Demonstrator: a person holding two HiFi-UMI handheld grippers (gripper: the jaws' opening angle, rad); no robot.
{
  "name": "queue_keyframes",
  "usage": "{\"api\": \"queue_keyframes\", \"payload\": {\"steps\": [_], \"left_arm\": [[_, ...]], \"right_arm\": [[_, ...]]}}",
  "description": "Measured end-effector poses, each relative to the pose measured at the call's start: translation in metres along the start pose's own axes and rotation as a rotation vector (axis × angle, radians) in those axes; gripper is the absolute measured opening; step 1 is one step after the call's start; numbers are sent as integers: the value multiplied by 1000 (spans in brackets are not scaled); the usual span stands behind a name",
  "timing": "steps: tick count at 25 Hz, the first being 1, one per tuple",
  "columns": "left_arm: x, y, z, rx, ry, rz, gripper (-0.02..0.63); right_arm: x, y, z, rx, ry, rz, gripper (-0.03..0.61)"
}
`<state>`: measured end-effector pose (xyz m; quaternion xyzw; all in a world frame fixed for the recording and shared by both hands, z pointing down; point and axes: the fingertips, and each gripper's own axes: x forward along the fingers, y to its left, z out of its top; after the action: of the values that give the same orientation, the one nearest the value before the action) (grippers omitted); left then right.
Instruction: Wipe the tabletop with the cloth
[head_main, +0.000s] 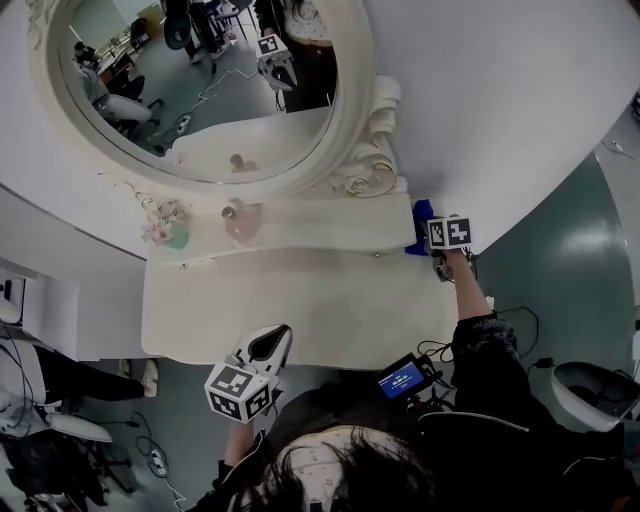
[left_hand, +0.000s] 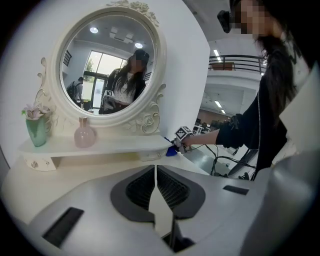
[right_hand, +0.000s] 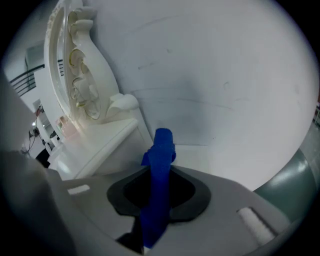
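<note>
A blue cloth (head_main: 421, 222) hangs at the far right end of the white tabletop (head_main: 330, 300), against the wall. My right gripper (head_main: 440, 262) is shut on it. In the right gripper view the cloth (right_hand: 161, 150) stands up between the jaws of the right gripper (right_hand: 160, 172), just above the tabletop (right_hand: 215, 160). My left gripper (head_main: 278, 338) hovers at the table's front edge, left of centre. Its jaws are shut with nothing in them, and the left gripper (left_hand: 156, 167) points toward the mirror. From there the cloth (left_hand: 171, 150) shows small at the shelf's right end.
An oval framed mirror (head_main: 200, 90) stands on a raised shelf (head_main: 320, 225) at the back. On the shelf are a green vase with flowers (head_main: 172, 230) and a pink bottle (head_main: 240, 222). Cables and a small screen device (head_main: 402, 380) lie below the table's right front.
</note>
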<state>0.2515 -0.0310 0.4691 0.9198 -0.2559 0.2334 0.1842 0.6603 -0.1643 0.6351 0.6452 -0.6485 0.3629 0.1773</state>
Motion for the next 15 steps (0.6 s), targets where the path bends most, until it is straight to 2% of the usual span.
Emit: {"api": "queue_keyframes", "payload": {"steps": [3, 5, 11, 15], "left_arm": [[5, 3, -1, -6, 19, 11, -6], [10, 5, 0, -8, 26, 13, -6], [35, -10, 8, 26, 35, -58, -6], [47, -19, 11, 47, 42, -104, -6]], "right_arm": [[7, -9, -3, -120, 57, -24, 80], [8, -13, -7, -162, 71, -19, 80], [-12, -49, -19, -104, 50, -58, 80], [-40, -93, -47, -46, 97, -162, 80]]}}
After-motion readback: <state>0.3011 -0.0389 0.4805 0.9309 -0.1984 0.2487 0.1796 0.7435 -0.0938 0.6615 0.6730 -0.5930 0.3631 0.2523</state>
